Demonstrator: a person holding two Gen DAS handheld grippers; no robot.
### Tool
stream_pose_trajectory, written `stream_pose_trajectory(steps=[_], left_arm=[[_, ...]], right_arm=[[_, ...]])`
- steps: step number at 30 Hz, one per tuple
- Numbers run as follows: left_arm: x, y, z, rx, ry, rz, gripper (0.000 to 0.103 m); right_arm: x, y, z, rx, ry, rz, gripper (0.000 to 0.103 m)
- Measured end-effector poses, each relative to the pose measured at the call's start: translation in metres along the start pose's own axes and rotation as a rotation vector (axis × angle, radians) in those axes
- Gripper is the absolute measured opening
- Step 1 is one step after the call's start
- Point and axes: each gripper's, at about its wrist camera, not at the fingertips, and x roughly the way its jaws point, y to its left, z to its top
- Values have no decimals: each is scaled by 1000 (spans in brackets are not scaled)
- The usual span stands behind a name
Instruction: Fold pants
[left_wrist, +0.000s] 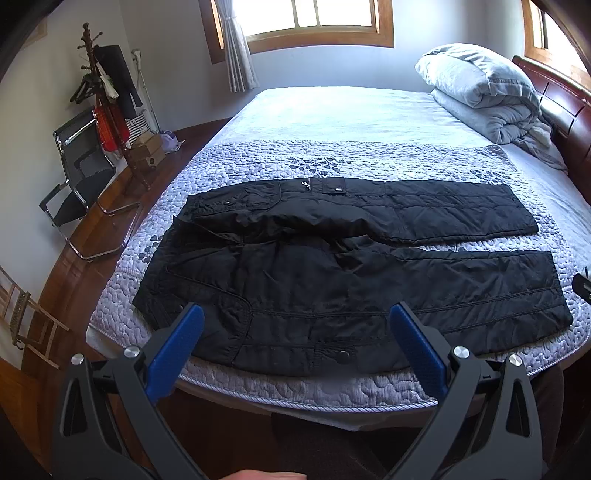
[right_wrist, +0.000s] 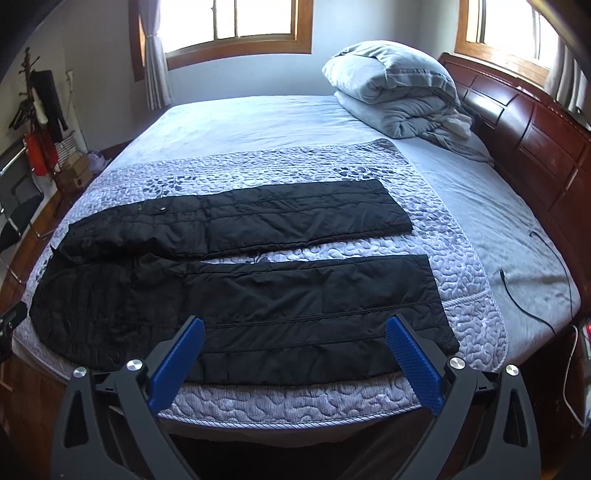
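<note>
Bedroom, bed (left_wrist: 332, 110) with quilted purple cover (left_wrist: 258, 158), folded grey blanket (left_wrist: 480, 88) near wooden headboard (right_wrist: 535, 122). Black pants (left_wrist: 332, 266) lie flat across cover, waist on left, two legs spread toward right, small gap between legs. Left tool (left_wrist: 295, 317) hovers over near edge by waist, fingers wide apart, holding nothing. Right tool (right_wrist: 295, 328) over near leg (right_wrist: 295, 295), fingers wide apart also, empty.

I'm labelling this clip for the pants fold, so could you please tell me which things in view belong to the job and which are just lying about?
Part of the job:
- black pants, spread flat
- quilted bedspread beneath them
- left gripper, jaws open
- right gripper, jaws open

Just lying about:
- folded grey duvet
- black cable
- chair
- coat stand
</note>
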Motion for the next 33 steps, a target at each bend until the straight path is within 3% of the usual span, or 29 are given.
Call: stream_pose_trajectory(steps=[33], left_arm=[[-5, -7, 1, 31, -24, -8, 100]], right_arm=[[6, -1, 0, 1, 15, 12, 99]])
